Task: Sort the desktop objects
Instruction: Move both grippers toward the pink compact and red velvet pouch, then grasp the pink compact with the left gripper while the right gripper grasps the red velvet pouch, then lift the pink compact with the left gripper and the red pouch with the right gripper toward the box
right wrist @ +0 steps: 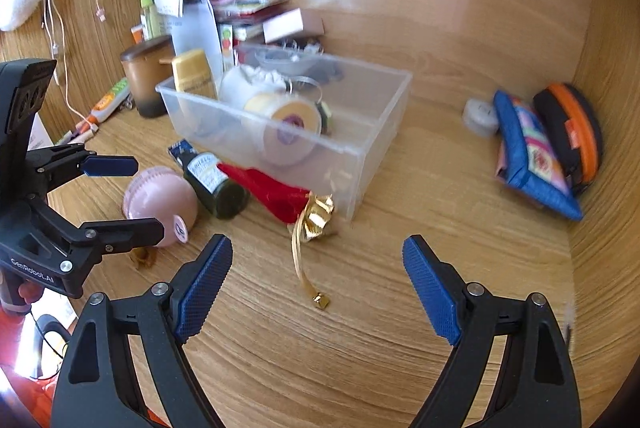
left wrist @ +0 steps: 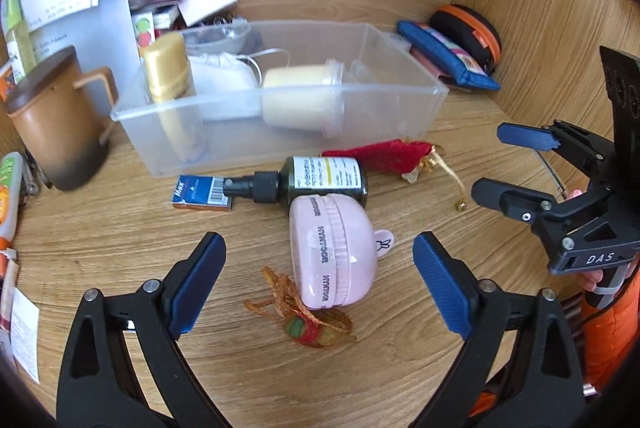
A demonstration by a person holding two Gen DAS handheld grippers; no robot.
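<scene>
Left wrist view, from the left: a brown mug (left wrist: 60,124) with a dark lid stands at the desk's edge, just beside a clear bin (left wrist: 280,152). Inside the bin a gold bottle (left wrist: 168,76) leans at the left end, a white cloth (left wrist: 224,72) lies behind it, and a cream jar (left wrist: 300,100) lies on its side in the middle. In front of the bin on the wooden desk (left wrist: 120,228) lie a blue box (left wrist: 200,193), then a dark green pump bottle (left wrist: 320,182) on its side, its nozzle over the box. A red pouch (left wrist: 384,156) with a gold cord lies behind the bottle, against the bin's front wall. A pink case (left wrist: 332,252) touches the bottle's near side, and a woven orange charm (left wrist: 304,312) lies just below the case. The left gripper (left wrist: 320,280) hovers with its jaws wide apart, the case and charm between its blue pads, neither touched. Further right, the right gripper (left wrist: 486,164) is also spread and holds nothing.

Right wrist view: the right gripper (right wrist: 318,284) is open over bare desk, the pouch's gold cord end between its fingertips. At far right a blue purse (right wrist: 532,160) leans on a black and orange case (right wrist: 576,132) by the side wall.
</scene>
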